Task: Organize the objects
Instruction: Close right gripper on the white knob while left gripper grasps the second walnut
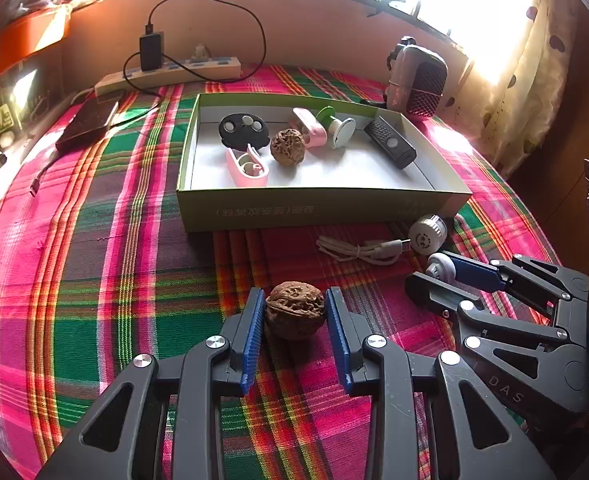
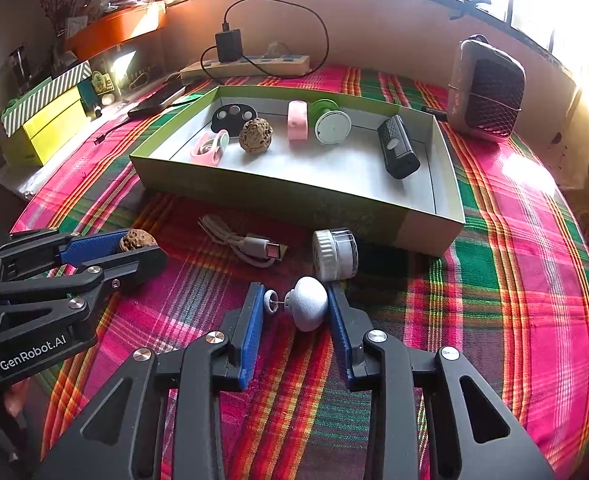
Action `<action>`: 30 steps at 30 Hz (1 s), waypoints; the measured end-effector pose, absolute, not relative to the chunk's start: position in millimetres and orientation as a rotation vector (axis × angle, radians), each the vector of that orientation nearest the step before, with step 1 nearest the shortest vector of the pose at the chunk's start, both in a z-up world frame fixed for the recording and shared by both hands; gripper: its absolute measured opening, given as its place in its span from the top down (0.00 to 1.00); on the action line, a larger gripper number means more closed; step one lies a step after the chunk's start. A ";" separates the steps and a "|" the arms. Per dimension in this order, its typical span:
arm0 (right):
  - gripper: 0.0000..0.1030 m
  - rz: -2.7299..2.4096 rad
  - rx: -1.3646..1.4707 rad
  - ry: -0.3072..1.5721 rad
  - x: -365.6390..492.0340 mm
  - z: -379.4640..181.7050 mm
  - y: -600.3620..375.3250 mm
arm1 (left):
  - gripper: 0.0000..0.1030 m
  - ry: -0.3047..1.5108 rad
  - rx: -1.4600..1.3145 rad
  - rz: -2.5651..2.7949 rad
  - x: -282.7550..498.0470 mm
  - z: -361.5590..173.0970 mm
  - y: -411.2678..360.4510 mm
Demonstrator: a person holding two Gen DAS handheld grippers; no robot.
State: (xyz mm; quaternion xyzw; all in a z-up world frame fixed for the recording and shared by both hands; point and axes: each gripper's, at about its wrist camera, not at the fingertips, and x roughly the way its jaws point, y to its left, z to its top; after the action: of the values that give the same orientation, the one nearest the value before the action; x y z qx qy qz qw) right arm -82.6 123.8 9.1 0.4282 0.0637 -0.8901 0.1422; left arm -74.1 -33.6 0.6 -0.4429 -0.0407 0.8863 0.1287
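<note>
A brown walnut [image 1: 295,310] lies on the plaid cloth between the blue pads of my left gripper [image 1: 295,312]; the jaws stand around it with small gaps on both sides. It also shows in the right wrist view [image 2: 136,240]. A white mushroom-shaped knob [image 2: 306,307] with a small disc on a pin lies between the pads of my right gripper [image 2: 296,308], touching the right pad. The jaws are open. The green-walled box [image 1: 322,210] behind holds a second walnut [image 1: 287,147], pink cases, a black disc and a black gadget.
A white USB cable [image 2: 246,245] and a white ribbed cap [image 2: 334,255] lie in front of the box. A speaker [image 2: 488,94] stands at the back right. A power strip with a charger [image 1: 166,70] and a dark power bank [image 1: 88,122] lie at the back left.
</note>
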 end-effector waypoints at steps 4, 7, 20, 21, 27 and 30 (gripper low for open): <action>0.68 -2.561 1.236 0.181 -80.8 9.6 123.0 | 0.72 -0.097 -1.284 2.585 -72.5 1.6 -32.5; 0.68 -2.557 1.234 0.178 -79.6 9.9 122.9 | 0.72 -0.088 -1.284 2.589 -72.3 1.9 -32.2; 0.68 -2.552 1.212 0.162 -75.7 14.8 123.1 | 0.72 -0.071 -1.266 2.605 -68.6 5.6 -32.0; 0.68 -2.553 1.210 0.160 -75.2 15.5 123.4 | 0.72 -0.068 -1.261 2.607 -67.3 6.2 -31.4; 0.68 -2.558 1.189 0.147 -74.1 20.9 124.7 | 0.72 -0.056 -1.242 2.619 -64.4 11.4 -30.4; 0.68 -2.558 1.178 0.143 -73.2 23.8 125.5 | 0.72 -0.056 -1.227 2.622 -63.4 14.9 -30.1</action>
State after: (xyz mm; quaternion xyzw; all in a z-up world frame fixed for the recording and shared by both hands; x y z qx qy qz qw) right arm -73.2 125.5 23.8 0.4125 0.0500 -0.8954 0.1600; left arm -63.4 -30.1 14.9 -0.4206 -0.0191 0.8987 0.1229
